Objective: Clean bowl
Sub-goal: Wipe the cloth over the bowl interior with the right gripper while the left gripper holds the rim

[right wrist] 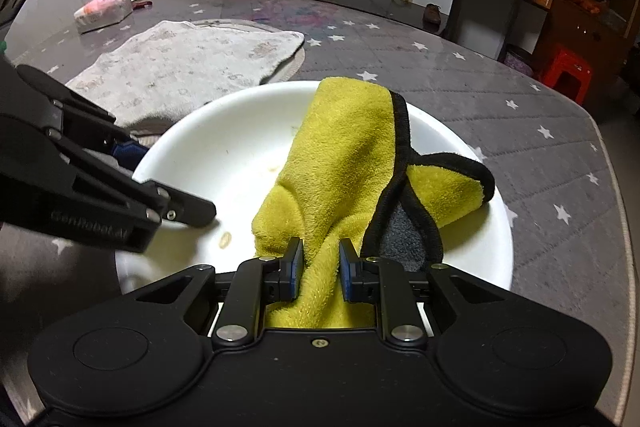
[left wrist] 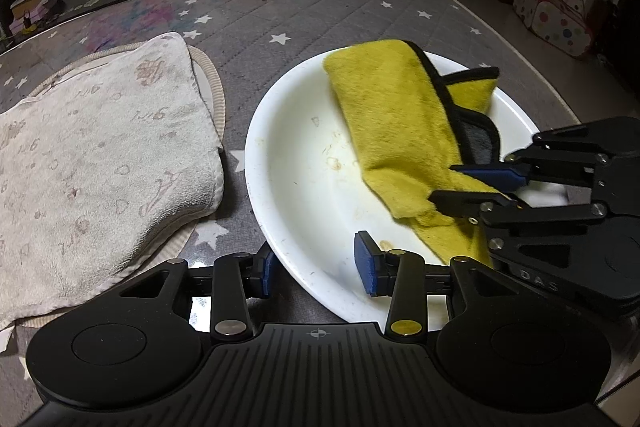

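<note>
Nearest the left wrist camera, the left gripper [left wrist: 318, 273] is seen with its two blue-padded fingers spread wide apart; the near rim of the bowl [left wrist: 296, 187] passes between them, and nothing is clamped. Whether either pad touches the rim cannot be told.

At the far left a pale folded towel [left wrist: 100, 155] is laid on a striped mat [left wrist: 214, 87], just beside the bowl. Both are set on a table [left wrist: 280, 11] covered by a grey cloth printed with white stars.

In the middle, the white bowl is seen on the table, with small brownish stains [left wrist: 334, 163] marked on its inner surface. A yellow cloth [left wrist: 384, 115] with black edging is draped across the right half of the bowl, one grey-backed corner folded over near the far rim.

At the right, the right gripper [right wrist: 319, 269] is closed on the near end of the yellow cloth, the fabric being bunched between its blue pads [right wrist: 294, 269]. Further back on the table, in the right wrist view, a pack of tissues [right wrist: 102, 7] is seen, well apart from the bowl.
</note>
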Motion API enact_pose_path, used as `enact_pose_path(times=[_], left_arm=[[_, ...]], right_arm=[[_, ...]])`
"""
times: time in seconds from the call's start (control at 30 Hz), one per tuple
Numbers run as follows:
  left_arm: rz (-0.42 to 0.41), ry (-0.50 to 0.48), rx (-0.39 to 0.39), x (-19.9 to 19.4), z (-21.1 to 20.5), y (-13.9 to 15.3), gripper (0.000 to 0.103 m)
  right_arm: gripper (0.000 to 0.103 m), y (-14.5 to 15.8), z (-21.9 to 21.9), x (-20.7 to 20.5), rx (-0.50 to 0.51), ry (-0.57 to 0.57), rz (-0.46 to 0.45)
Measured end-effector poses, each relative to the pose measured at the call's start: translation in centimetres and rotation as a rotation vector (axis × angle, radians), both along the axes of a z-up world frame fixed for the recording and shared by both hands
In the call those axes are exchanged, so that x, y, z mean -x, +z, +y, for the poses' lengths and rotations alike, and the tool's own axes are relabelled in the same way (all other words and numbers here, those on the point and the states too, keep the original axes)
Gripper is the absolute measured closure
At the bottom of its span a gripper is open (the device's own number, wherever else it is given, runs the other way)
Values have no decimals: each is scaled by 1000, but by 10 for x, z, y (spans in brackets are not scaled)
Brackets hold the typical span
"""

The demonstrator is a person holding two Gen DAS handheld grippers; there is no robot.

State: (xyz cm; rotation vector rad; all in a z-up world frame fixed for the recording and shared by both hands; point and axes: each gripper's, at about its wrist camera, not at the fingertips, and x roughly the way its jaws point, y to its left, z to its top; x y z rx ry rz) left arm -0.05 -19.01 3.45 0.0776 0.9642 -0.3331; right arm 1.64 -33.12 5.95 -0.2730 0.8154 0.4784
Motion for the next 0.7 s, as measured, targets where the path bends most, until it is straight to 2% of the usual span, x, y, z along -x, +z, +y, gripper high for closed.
enact_pose_path(times=[0.3,0.7], left_arm=[[-1,-4,0,0,-1,0,61],[6,9,-2,-1,-2,1,63]], right_arm=[[82,-1,6,-15,-36,20,-8],[82,-5,7,-43,-39,-32,-46]])
